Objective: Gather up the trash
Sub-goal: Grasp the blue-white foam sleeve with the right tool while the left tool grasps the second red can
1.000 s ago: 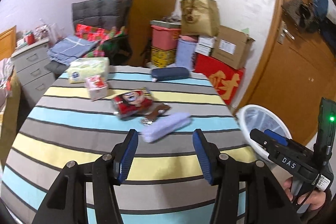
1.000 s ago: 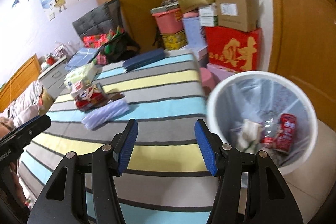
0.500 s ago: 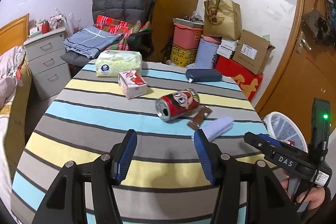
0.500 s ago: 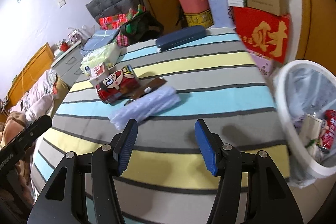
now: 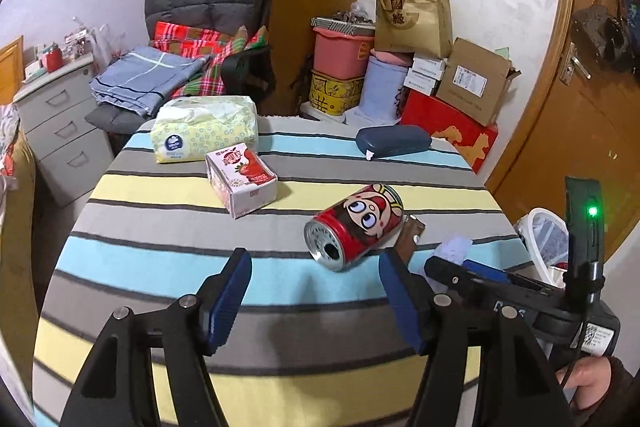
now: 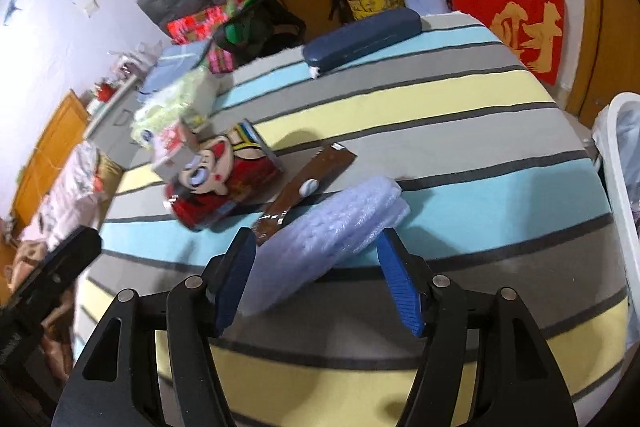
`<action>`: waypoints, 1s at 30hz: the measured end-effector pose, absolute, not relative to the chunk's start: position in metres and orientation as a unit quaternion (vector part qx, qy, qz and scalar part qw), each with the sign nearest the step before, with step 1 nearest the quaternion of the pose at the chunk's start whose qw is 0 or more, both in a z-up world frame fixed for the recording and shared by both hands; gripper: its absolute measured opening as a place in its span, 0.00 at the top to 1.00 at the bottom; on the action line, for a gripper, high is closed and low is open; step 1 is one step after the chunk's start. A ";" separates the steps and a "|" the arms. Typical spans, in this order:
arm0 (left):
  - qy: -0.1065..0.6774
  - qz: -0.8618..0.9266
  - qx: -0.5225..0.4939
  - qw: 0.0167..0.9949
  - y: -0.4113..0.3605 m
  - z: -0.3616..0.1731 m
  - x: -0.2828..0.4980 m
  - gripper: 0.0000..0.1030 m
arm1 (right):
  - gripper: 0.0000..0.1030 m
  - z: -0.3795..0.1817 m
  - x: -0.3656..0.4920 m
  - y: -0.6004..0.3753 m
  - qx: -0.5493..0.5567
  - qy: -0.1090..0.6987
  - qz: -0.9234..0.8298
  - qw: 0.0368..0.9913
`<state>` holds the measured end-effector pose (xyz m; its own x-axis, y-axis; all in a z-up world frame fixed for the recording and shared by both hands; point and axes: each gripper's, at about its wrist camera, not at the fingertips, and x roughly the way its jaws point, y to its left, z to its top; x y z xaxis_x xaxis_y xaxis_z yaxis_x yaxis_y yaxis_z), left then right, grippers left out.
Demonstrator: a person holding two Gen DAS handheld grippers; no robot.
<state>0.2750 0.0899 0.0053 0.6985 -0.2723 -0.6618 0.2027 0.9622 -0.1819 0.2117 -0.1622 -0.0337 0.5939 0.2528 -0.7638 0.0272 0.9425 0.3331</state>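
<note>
My right gripper hangs open over a striped table. A lilac bubble-wrap bundle lies between its jaws, untouched.

left wrist view: the white plastic waste bin shows only part of its rim and liner; the black right gripper and its handle hide the rest. the folded pale lilac bubble-wrap sheet is mostly hidden behind that gripper, and the brown foil wrapper is partly hidden by the red cartoon-face drink can. the hand on the right gripper is cut by the lower edge.

right wrist view: the can and the small pink-and-white carton beside it are motion-blurred, their print unreadable. the bin is cut by the right edge, its contents unseen. the black left gripper is cut by the left edge; its fingers do not show.
</note>
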 end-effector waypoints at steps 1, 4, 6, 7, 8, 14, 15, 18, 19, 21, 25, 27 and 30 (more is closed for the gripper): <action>0.368 -0.132 -0.048 0.919 0.089 0.004 0.280 0.36 | 0.37 -0.035 0.214 -0.162 0.157 0.450 0.061 0.877; 0.373 -0.145 -0.047 0.915 0.085 0.002 0.295 0.36 | 0.37 -0.036 0.220 -0.162 0.156 0.454 0.051 0.876; 0.372 -0.150 -0.042 0.915 0.082 0.002 0.303 0.36 | 0.37 -0.035 0.222 -0.159 0.137 0.457 0.048 0.878; 0.373 -0.157 -0.043 0.913 0.080 0.001 0.308 0.36 | 0.44 -0.034 0.223 -0.159 0.132 0.456 0.047 0.879; 0.373 -0.161 -0.045 0.912 0.079 0.000 0.312 0.36 | 0.50 -0.034 0.221 -0.159 0.128 0.453 0.050 0.881; 0.385 -0.174 -0.025 0.906 0.064 -0.010 0.332 0.36 | 0.72 -0.029 0.217 -0.162 0.116 0.452 0.081 0.881; 0.386 -0.172 -0.022 0.906 0.063 -0.011 0.334 0.36 | 0.73 -0.028 0.217 -0.162 0.110 0.451 0.081 0.882; 0.392 -0.193 -0.015 0.900 0.056 -0.013 0.340 0.36 | 0.75 -0.027 0.217 -0.165 0.100 0.451 0.080 0.883; 0.393 -0.198 -0.009 0.898 0.052 -0.015 0.342 0.36 | 0.75 -0.027 0.217 -0.169 0.100 0.452 0.080 0.883; 0.399 -0.199 0.000 0.895 0.045 -0.019 0.346 0.36 | 0.75 -0.026 0.218 -0.171 0.094 0.451 0.075 0.885; 0.414 -0.205 0.004 0.887 0.035 -0.030 0.356 0.36 | 0.75 -0.026 0.218 -0.183 0.093 0.449 0.065 0.886; 0.416 -0.201 0.013 0.887 0.032 -0.032 0.357 0.36 | 0.75 -0.025 0.217 -0.186 0.093 0.450 0.065 0.886; 0.421 -0.206 0.016 0.883 0.026 -0.035 0.359 0.36 | 0.75 -0.025 0.217 -0.191 0.089 0.449 0.060 0.887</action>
<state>0.3592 0.0263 -0.0346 0.5607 -0.3508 -0.7500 0.3779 0.9144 -0.1451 0.2171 -0.1911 -0.0250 0.5904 0.1871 -0.7852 -0.0273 0.9768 0.2123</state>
